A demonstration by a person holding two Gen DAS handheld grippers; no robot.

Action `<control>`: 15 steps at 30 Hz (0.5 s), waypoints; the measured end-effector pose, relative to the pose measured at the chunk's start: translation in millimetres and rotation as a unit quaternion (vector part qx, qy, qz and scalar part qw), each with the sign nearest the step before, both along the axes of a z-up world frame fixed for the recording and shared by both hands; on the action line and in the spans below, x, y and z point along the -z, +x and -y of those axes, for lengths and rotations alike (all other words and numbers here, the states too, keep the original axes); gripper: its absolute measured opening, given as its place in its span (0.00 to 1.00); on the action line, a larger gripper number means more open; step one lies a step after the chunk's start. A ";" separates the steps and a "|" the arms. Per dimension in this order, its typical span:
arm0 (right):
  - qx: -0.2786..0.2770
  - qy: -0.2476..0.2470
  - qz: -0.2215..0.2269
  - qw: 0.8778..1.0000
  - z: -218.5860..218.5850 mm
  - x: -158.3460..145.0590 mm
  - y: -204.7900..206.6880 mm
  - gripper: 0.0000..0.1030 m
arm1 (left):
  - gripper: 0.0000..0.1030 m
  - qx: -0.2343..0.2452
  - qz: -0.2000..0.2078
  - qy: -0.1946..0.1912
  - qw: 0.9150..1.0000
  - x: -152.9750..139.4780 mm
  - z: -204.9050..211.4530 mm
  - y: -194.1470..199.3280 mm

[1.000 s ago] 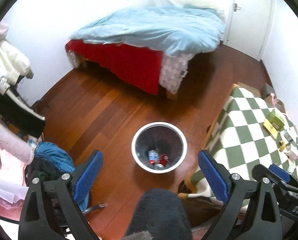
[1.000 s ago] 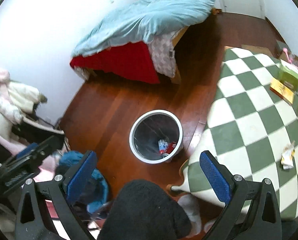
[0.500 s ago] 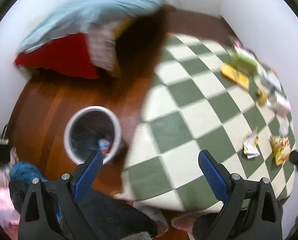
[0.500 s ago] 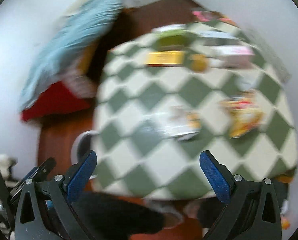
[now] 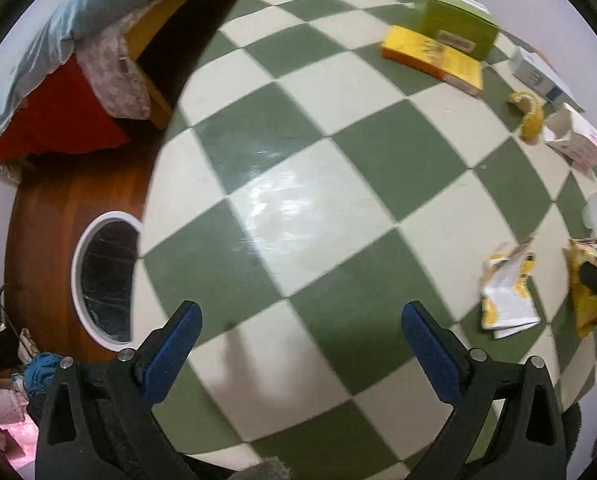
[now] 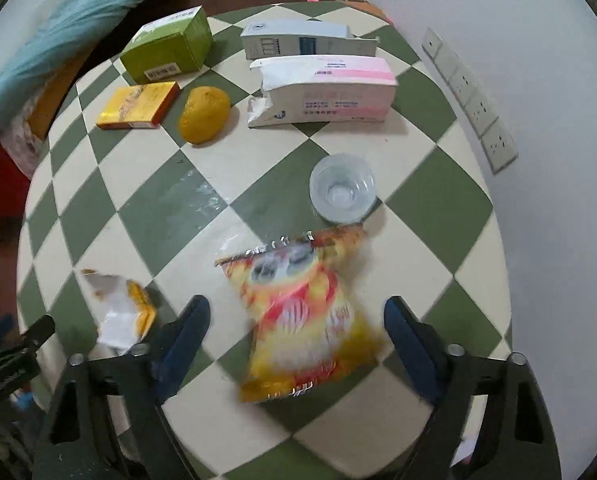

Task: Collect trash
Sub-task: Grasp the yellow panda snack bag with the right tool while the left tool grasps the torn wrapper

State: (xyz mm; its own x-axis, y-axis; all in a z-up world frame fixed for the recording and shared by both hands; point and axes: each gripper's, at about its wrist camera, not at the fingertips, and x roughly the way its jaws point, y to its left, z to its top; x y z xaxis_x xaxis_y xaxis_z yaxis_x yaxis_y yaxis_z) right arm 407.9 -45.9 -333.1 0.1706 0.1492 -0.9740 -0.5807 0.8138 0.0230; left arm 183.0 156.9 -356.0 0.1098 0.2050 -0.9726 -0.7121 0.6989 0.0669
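A yellow-red snack bag (image 6: pixel 304 312) lies on the green-and-cream checkered table (image 6: pixel 170 196), between the open jaws of my right gripper (image 6: pixel 296 318), which hovers over it. A torn yellow-white wrapper (image 6: pixel 120 310) lies to its left and also shows in the left wrist view (image 5: pixel 508 292). A clear plastic cup (image 6: pixel 342 188) stands just beyond the bag. My left gripper (image 5: pixel 298 330) is open and empty over bare table. The white-rimmed trash bin (image 5: pixel 106 276) stands on the wooden floor left of the table.
At the table's far side lie a green box (image 6: pixel 168 50), a flat yellow box (image 6: pixel 138 106), an orange-yellow peel (image 6: pixel 204 114), a torn pink-white carton (image 6: pixel 326 92) and a grey-white carton (image 6: pixel 298 38). A bed (image 5: pixel 78 60) stands beyond the floor. Wall sockets (image 6: pixel 472 104) are on the right.
Both grippers swung from above the bin on the floor to over the table. The right one now frames the snack bag. Both stay open and empty.
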 end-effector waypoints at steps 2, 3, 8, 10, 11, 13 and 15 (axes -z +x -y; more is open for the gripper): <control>-0.005 0.001 -0.010 1.000 -0.4 8.5 2.2 0.52 | 0.99 0.015 0.006 -0.006 1.000 -4.4 11.2 9.0; -0.006 0.004 -0.009 1.000 2.1 6.7 1.4 0.50 | 0.99 0.021 0.011 -0.009 1.000 -7.2 17.0 12.9; 0.037 0.027 -0.032 0.998 37.4 -2.9 3.3 0.48 | 0.99 0.050 0.037 -0.047 0.997 -14.4 47.7 41.7; 0.065 0.028 -0.033 0.997 61.4 -5.8 3.9 0.48 | 0.98 0.059 0.041 -0.063 0.995 -12.3 56.8 52.3; 0.076 0.026 -0.031 0.996 69.8 -5.9 4.4 0.48 | 0.98 0.064 0.039 -0.071 0.995 -9.3 62.2 59.6; 0.096 0.022 -0.029 0.995 84.6 -2.6 8.2 0.48 | 0.98 0.073 0.035 -0.087 0.993 -1.7 71.9 72.6; 0.111 0.024 -0.038 0.993 96.6 3.8 10.4 0.49 | 0.98 0.082 0.028 -0.089 0.992 5.8 79.7 82.7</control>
State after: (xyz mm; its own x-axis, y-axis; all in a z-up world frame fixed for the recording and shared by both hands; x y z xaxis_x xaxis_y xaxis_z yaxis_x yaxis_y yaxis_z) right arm 418.3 -142.5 -336.9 0.1314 0.1623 -0.9780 -0.3822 0.9185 0.1011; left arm 265.7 77.2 -361.8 0.1831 0.0050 -0.9831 -0.5862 0.8033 -0.1051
